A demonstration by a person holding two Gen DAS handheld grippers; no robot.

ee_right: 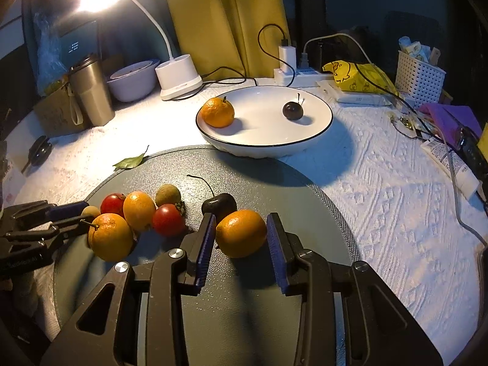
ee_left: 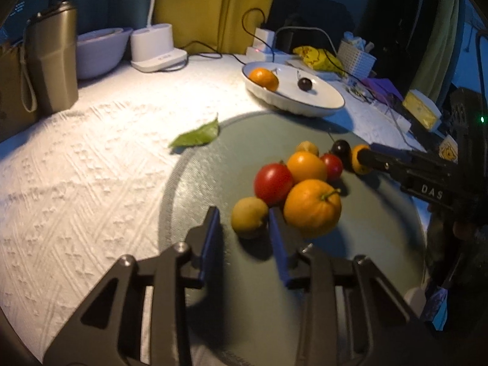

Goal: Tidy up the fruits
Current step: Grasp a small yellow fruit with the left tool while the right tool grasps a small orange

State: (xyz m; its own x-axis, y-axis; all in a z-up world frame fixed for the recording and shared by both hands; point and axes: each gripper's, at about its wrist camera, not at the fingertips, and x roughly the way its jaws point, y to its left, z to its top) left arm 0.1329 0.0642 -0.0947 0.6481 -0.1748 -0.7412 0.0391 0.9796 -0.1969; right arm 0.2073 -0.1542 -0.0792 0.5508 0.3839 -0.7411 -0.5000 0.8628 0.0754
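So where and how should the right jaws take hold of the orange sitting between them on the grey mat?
Grip the orange across its widest middle, one pad on each side, coming from the near side, angled down as the right gripper already sits. It is round, so a grip off the middle may slip. A dark cherry sits right behind it, so avoid pushing forward.

We see a white cloth [ee_right: 381, 201] with a raised woven pattern covering the table. On it lies a grey-green mat [ee_right: 274, 189], matt and finely pebbled. Beyond the mat, the white bowl [ee_right: 305, 140] looks like glazed ceramic, glossy. Left of the bowl stands a brushed-metal tumbler [ee_right: 91, 91]. Right of it, a white plastic basket [ee_right: 419, 76] shows a lattice wall.
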